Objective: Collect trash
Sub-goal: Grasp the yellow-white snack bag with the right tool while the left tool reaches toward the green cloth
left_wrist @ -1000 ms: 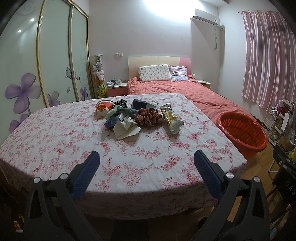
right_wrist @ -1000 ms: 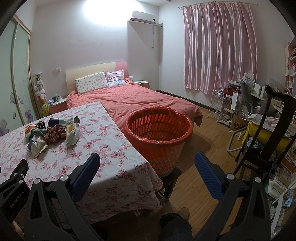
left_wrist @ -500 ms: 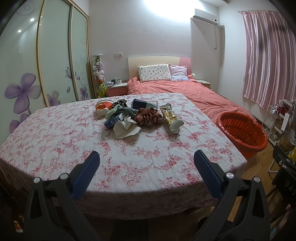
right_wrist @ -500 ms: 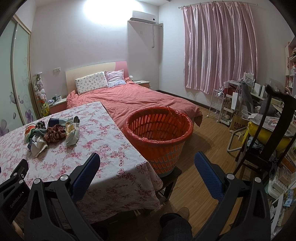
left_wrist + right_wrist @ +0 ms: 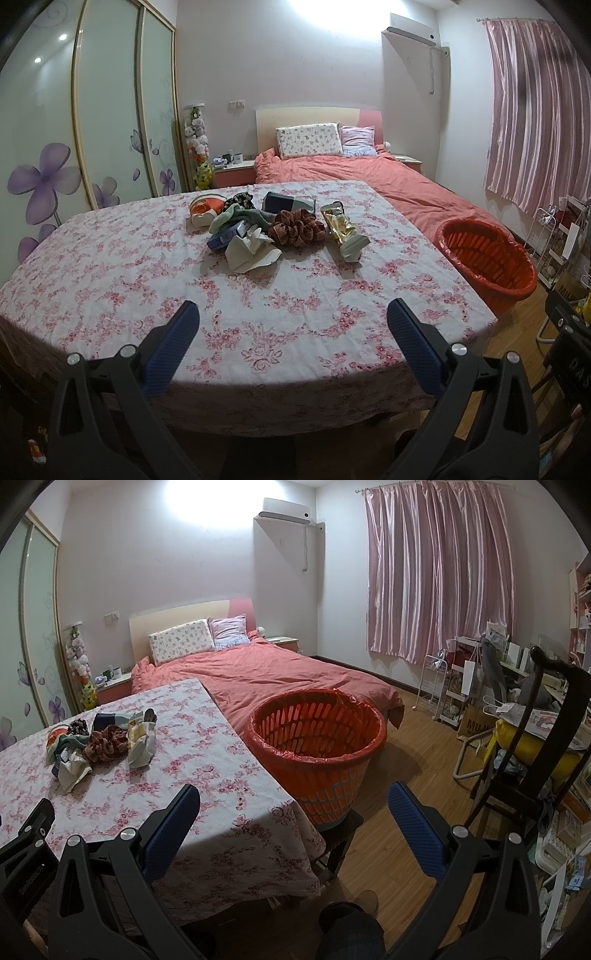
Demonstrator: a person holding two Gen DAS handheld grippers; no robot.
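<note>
A: Two blue fingers of the left gripper stand wide apart, holding nothing. The trash pile sits far off, in the middle of the table.

B: The right gripper is apart and holding nothing too. The orange basket waits just beside the table. Reach slowly, and pinch one piece, like the gold wrapper.

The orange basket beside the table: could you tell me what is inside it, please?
The orange basket holds only a red liner bag draped over its rim; no trash shows. Its near wall hides the bottom.
</note>
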